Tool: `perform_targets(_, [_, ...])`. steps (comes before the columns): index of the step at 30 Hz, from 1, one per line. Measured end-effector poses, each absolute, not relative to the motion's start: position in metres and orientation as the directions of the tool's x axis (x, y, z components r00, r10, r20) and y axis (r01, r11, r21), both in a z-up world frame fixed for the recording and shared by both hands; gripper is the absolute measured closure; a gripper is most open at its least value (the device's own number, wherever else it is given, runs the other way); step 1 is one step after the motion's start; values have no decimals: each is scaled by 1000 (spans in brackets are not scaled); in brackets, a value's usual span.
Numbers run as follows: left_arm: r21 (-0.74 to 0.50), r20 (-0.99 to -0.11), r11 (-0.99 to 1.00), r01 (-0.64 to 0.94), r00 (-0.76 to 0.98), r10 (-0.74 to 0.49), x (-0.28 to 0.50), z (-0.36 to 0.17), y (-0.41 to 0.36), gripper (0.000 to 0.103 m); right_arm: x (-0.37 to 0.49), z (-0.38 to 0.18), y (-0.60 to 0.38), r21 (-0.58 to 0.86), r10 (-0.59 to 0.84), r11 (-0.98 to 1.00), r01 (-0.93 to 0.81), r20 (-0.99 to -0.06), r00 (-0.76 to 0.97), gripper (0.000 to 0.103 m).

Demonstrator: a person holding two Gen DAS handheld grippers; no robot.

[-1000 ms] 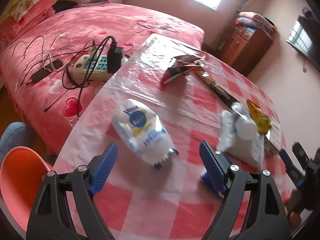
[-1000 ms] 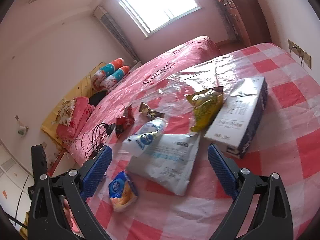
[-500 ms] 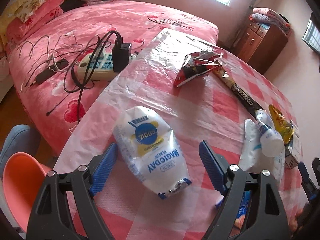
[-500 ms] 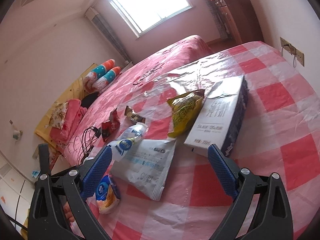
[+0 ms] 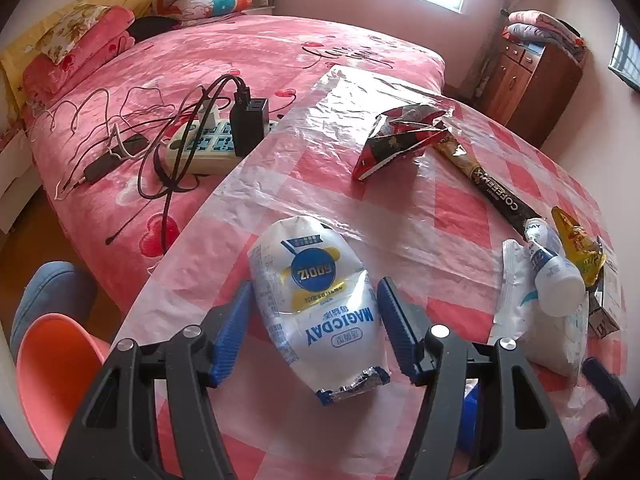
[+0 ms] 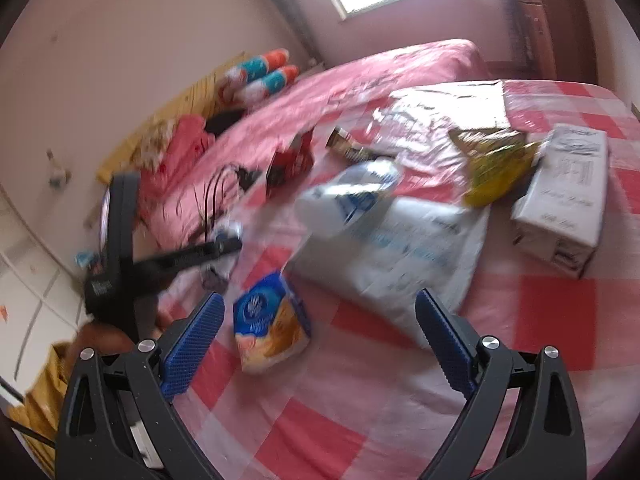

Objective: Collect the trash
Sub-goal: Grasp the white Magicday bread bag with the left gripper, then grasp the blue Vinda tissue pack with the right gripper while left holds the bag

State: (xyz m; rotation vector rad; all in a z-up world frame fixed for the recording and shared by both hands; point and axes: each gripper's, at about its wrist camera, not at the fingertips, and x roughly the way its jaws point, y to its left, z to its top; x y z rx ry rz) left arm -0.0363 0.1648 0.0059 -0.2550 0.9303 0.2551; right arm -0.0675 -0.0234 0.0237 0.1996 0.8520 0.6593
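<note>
A white MAGICDAY snack bag (image 5: 316,300) lies on the pink checked table (image 5: 400,208). My left gripper (image 5: 314,292) straddles it, and its jaws are closing with the bag between the blue pads; the bag does not look squeezed. My right gripper (image 6: 318,300) is open over a blue and orange snack packet (image 6: 272,320), which lies just beyond the left finger, not gripped; that view is blurred. Other trash on the table: a red wrapper (image 5: 400,136), a coffee stick (image 5: 488,184), a small white bottle (image 5: 556,268), a white pouch (image 5: 532,320) and a yellow packet (image 5: 576,240).
A white carton (image 6: 564,196) lies at the table's far right. The bed (image 5: 200,64) beside the table carries a power strip (image 5: 208,140) with tangled cables. An orange chair (image 5: 52,360) stands at the table's near left edge. A wooden cabinet (image 5: 536,80) is at the back.
My left gripper came down over the white bag and its jaws narrowed around it. The right gripper swung left and down, from the white pouch toward the blue and orange packet.
</note>
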Motion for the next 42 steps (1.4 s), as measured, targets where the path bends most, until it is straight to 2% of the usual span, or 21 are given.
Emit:
perform_targets(9, [-147, -804, 940, -307, 590, 67, -44, 7, 167, 40, -76, 23, 7, 321, 592, 777, -541, -666, 455, 8])
perform_targets(10, [-153, -803, 940, -307, 593, 63, -46, 7, 168, 40, -76, 23, 10, 319, 597, 770, -552, -667, 446, 9])
perform_targets(12, [-162, -801, 939, -304, 596, 55, -48, 7, 170, 40, -76, 20, 17, 306, 589, 765, -567, -688, 424, 20])
perform_targets(25, [-241, -782, 929, -282, 623, -14, -76, 10, 188, 40, -75, 12, 51, 188, 508, 771, -608, -759, 408, 20])
perform_targets(42, [-295, -760, 931, -213, 643, -93, -109, 8, 201, 40, -80, 9, 74, 0, 373, 793, -609, -790, 486, 41])
